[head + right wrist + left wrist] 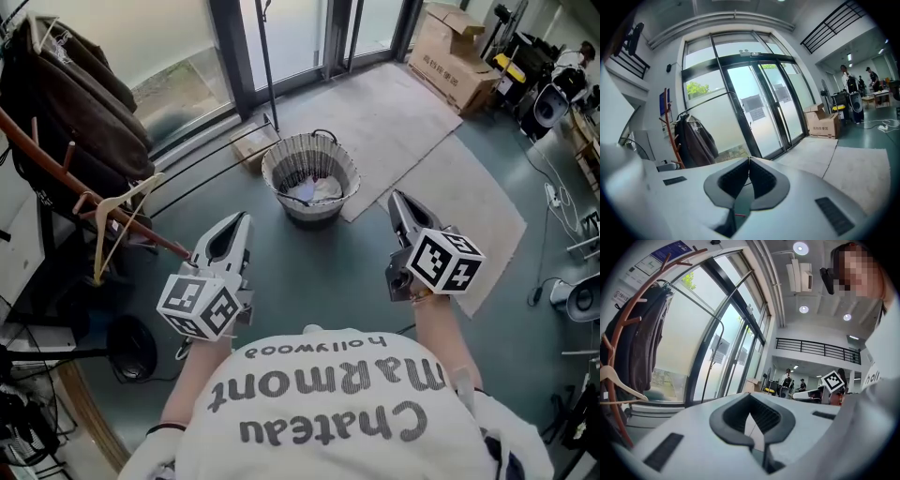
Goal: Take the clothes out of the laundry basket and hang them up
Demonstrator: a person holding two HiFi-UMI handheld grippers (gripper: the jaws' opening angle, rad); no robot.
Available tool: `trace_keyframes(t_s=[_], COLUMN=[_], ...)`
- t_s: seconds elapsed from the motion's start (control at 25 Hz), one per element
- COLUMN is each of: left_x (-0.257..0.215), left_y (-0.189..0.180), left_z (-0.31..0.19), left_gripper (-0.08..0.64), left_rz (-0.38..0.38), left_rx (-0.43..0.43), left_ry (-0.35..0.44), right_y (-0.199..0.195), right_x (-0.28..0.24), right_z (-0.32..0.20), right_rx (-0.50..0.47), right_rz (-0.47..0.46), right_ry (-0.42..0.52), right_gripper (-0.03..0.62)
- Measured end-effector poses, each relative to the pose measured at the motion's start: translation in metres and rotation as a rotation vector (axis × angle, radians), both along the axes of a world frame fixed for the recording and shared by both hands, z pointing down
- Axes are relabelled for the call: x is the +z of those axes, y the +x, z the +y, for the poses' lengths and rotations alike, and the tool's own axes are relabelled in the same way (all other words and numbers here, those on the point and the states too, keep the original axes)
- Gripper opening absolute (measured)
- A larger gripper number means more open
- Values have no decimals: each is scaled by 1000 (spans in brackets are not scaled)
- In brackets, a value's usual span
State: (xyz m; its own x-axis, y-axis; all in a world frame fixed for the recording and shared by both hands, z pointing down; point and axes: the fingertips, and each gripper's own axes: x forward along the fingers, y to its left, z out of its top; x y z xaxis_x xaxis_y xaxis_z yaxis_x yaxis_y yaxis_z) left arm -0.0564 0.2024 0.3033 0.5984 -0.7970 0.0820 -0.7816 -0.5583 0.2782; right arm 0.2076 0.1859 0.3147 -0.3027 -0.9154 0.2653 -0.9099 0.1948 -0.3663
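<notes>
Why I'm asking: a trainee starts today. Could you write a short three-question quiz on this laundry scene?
1. True or false: the left claw and the right claw are both shut, with nothing between them.
2. Where are the clothes? A) in the laundry basket on the floor ahead; B) in the right claw; C) draped over a cardboard box.
3. Fill in: the bare wooden hanger hangs on the coat rack at the person's ____ side.
Key: 1 true; 2 A; 3 left.
</notes>
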Motion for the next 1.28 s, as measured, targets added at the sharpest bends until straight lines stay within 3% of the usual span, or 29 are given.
trace_keyframes(t_s=[0.32, 0.8, 1.12, 1.28], left_x=[34, 58, 78, 87], left_y=[49, 70, 64, 53], left_z=[-12, -29, -78, -119], left_gripper=[8, 8, 8, 8], left_rz=[-50, -77, -63, -20], left_rx=[44, 83, 113, 109], left_ry=[-79, -143, -174, -234], right_y=[56, 74, 64, 48], right_x=[32, 72, 87, 94], right_z=[7, 12, -38, -79], right_rx=[58, 116, 126, 114], right_rz=[-50, -104, -108, -106], right_ry=[-66, -154, -194, -222], right_gripper=[29, 29, 29, 29])
